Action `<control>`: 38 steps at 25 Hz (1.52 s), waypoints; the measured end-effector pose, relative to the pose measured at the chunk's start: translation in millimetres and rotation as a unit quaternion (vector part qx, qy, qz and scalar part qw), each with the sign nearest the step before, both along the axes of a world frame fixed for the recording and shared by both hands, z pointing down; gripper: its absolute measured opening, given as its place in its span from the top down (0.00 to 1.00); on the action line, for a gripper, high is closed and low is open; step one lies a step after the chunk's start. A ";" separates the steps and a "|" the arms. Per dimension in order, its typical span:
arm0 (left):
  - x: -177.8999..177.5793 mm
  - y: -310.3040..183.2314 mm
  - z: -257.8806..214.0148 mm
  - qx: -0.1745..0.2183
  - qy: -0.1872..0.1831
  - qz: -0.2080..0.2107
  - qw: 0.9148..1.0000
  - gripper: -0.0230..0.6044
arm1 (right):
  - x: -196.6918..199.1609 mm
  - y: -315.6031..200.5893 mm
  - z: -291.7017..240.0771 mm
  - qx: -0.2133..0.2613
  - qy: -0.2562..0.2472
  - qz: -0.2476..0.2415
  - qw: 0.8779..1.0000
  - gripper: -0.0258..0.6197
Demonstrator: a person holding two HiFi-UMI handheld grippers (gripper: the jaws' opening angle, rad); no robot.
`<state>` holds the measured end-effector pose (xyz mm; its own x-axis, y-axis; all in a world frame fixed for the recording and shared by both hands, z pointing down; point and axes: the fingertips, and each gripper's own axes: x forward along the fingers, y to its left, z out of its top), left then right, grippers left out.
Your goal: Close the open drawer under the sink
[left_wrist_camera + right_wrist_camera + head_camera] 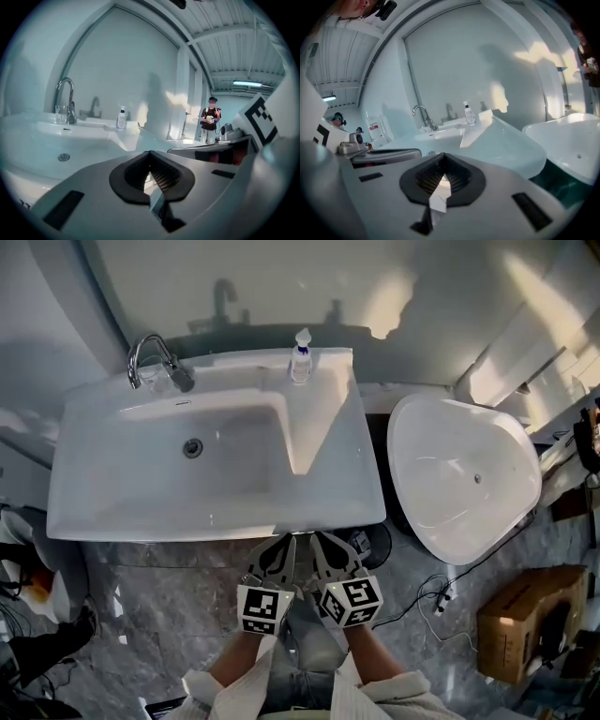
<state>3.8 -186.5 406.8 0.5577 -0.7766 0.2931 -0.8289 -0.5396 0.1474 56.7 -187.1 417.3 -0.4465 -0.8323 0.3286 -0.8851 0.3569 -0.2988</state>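
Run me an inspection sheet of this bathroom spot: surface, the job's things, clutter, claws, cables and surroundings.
Surface: white sink, nothing lying in the basin.
Job's things: drawer not visible in any view, since the sink hides it from above; whether it is open or closed cannot be told.
Clutter: soap bottle and faucet on the back rim; cardboard box on the floor to the right.
Claws: left claw and right claw side by side at the sink's front edge, both shut and empty.
Cables: loose cable on the floor near the tub.
Surroundings: white tub right of the sink; marble floor; person standing far off.
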 end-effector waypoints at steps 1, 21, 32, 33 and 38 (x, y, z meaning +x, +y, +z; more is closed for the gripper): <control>1.4 2.4 -10.2 0.003 0.006 0.003 1.000 0.94 | -0.9 1.1 -11.8 0.004 -0.007 0.001 1.000 0.94; 0.3 38.6 -196.8 0.103 0.038 0.017 0.994 0.94 | -14.9 34.7 -193.7 0.089 -0.036 -0.118 0.988 0.95; 12.5 66.0 -227.1 0.140 0.043 0.028 0.989 0.94 | -15.6 59.2 -235.0 0.128 -0.026 -0.148 0.980 0.95; 13.1 66.8 -226.8 0.140 0.044 0.028 0.989 0.94 | -15.5 59.8 -234.6 0.128 -0.025 -0.149 0.980 0.95; 12.9 68.0 -224.9 0.140 0.034 0.025 0.989 0.94 | -13.6 60.8 -228.4 0.124 -0.020 -0.146 0.981 0.95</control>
<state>16.7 -118.5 181.8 0.6081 -0.7933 0.0304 -0.7938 -0.6069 0.0399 43.1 -126.3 188.9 -0.6862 -0.7192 0.1088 -0.7235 0.6596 -0.2034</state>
